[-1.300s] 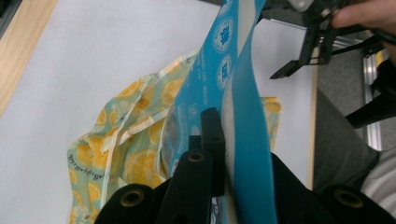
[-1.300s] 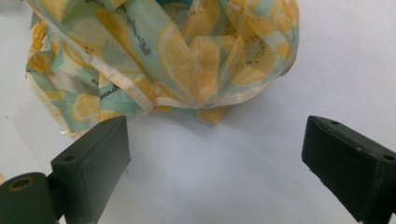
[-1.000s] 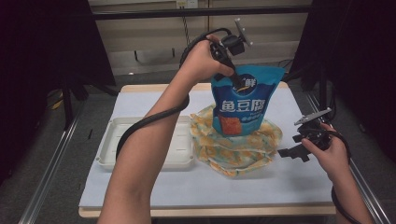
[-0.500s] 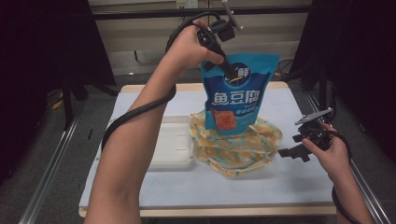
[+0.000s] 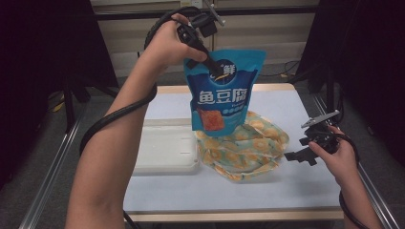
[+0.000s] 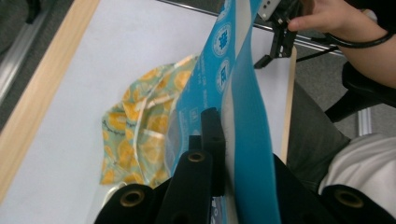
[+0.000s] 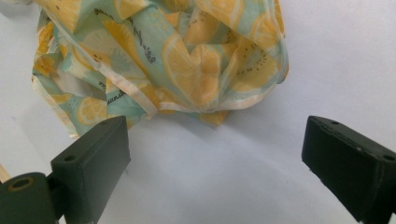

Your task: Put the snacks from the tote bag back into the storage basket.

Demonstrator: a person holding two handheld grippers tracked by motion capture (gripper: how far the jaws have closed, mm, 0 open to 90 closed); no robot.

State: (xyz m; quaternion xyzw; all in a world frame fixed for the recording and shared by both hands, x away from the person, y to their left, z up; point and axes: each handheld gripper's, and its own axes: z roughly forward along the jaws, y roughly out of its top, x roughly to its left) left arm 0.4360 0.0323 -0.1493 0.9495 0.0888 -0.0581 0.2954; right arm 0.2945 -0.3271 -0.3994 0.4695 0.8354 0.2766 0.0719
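Your left tongs are clenched on the top edge of the blue snack pouch, and it hangs upright in the air above the desk, its bottom edge just over the lemon-print cloth bag. From the left gripper view the pouch runs edge-on between your jaws, pinched tight, with the cloth bag crumpled on the desk below. Beside that bag, toward your left, sits the white tray. Your right tongs hover low at the bag's right side, jaws released and spread wide, nothing between them; in the right gripper view the tongs frame bare desk just short of the bag's folded hem
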